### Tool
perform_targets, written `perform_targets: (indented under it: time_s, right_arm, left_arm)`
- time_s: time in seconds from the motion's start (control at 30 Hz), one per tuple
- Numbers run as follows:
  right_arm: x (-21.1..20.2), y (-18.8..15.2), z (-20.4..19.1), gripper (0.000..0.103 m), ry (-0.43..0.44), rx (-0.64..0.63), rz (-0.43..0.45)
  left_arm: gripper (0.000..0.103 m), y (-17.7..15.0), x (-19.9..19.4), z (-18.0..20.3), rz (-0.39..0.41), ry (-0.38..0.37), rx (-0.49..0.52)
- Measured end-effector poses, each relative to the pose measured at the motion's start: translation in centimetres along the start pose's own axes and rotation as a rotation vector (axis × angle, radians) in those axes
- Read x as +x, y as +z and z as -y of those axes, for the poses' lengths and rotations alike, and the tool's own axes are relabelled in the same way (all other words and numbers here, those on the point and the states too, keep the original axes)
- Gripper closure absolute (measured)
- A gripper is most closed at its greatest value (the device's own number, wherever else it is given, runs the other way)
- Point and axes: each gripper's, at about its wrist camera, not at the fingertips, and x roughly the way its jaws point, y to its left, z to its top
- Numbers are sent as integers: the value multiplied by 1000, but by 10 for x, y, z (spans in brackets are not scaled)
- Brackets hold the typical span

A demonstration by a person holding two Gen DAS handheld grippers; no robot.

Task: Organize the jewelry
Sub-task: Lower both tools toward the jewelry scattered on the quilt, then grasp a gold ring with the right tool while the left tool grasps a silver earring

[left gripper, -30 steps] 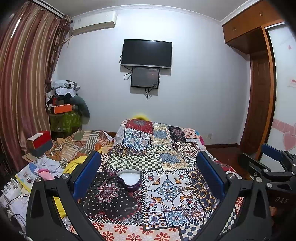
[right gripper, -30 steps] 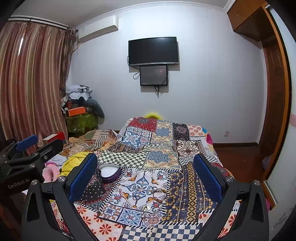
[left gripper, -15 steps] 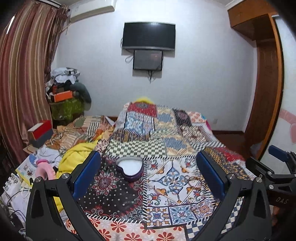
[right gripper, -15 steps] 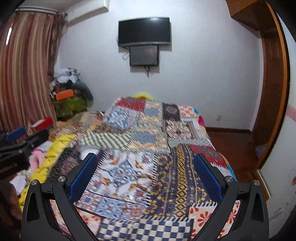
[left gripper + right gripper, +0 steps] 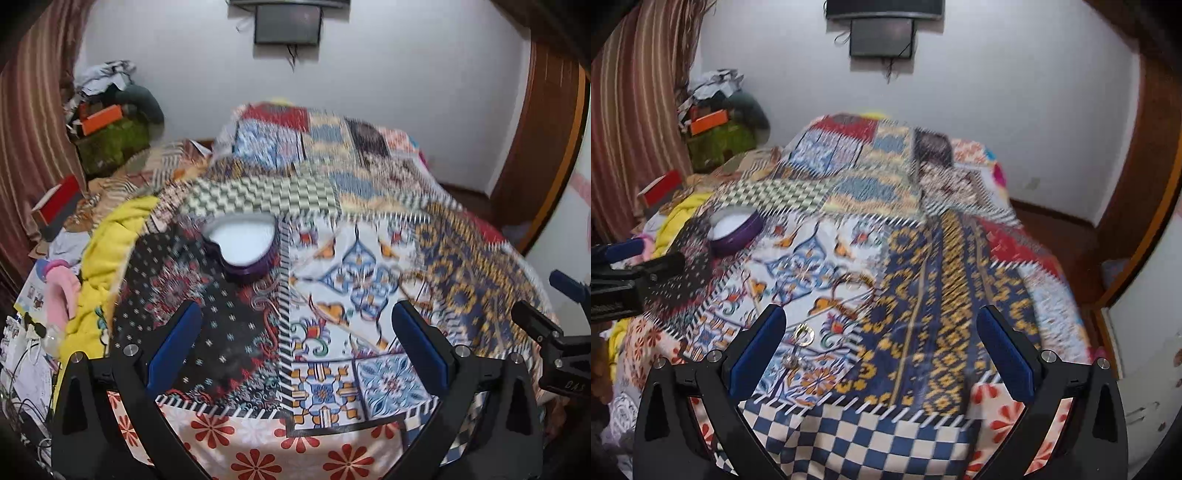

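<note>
A purple heart-shaped box (image 5: pixel 242 247) with a white lining lies open on the patchwork bedspread (image 5: pixel 369 229), ahead and left of centre. My left gripper (image 5: pixel 295 321) hangs open above the spread, short of the box, nothing between its fingers. In the right wrist view the same box (image 5: pixel 735 229) sits far left. Small gold jewelry lies on the spread: a ring (image 5: pixel 804 334) by the left finger, a smaller piece (image 5: pixel 792 360) below it, and blurred gold pieces (image 5: pixel 855 282) farther ahead. My right gripper (image 5: pixel 881 325) is open and empty above them.
The bed fills the middle. A yellow blanket (image 5: pixel 110 251), pink cloth (image 5: pixel 61 295), a red box (image 5: pixel 55 206) and piled clutter line the left side. A wooden door and wardrobe (image 5: pixel 543 147) stand right. The other gripper (image 5: pixel 554 332) shows at the right edge.
Both grippers have tilted down and moved closer to the bed; the box and jewelry now appear larger and lower. Both stay open. The view is motion-blurred.
</note>
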Motion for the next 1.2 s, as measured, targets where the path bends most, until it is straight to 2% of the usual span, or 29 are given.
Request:
perform_targets:
  time_s: [0.03,0.17,0.27,0.3,0.53,0.73,0.87,1.0,1.2]
  right_arm:
    - [4,-1,0,7,21,2,-13]
    - [23,-3,-7,22,103,2,-67]
    - [35,-3,-13,35,155,-5,-102]
    - [38,-3,-14,41,169,-7,-114]
    - [72,-5,-24,64,283,-7,-224]
    - [96,-9,-32,71,325,-8,-300]
    - [107,-14,-36,73,315,-21,-338]
    - [107,-16,-39,85,315,-45,-341]
    - [100,-15,-36,86,313,-29,-324]
  left_arm:
    - [0,-2,5,1,-13,-5,8]
    - [17,-9,22,6,-66,-43,31]
    - [24,-13,32,6,-100,-86,22]
    - [25,-14,34,6,-109,-96,19]
    - [33,-20,50,1,-170,-126,-18]
    - [36,-24,60,-6,-193,-133,-40]
    - [36,-25,64,-6,-196,-136,-35]
    - [36,-26,66,-4,-201,-143,-20]
    - [36,-28,63,8,-213,-169,16]
